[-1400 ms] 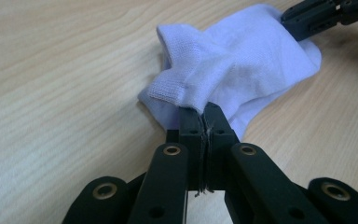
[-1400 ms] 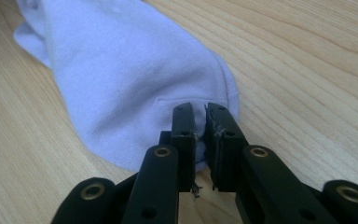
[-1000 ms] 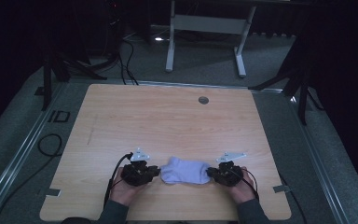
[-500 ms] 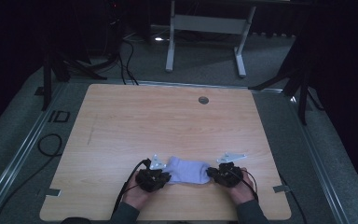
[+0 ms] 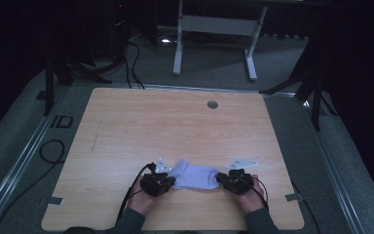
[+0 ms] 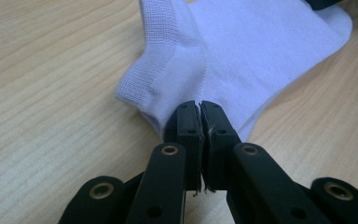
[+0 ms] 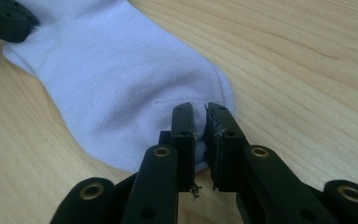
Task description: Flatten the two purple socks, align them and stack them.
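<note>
The sock (image 5: 195,175), pale lilac-white, lies flat near the table's (image 5: 175,122) front edge, stretched between the two grippers. The left gripper (image 6: 200,108) is clenched on the cuff end, its jaws pressed together over the fabric beside the ribbed opening. The right gripper (image 7: 199,112) pinches the toe end, with a sliver of gap between its jaws where the cloth sits. In the high view, both hands rest on the wood just behind the sock.
</note>
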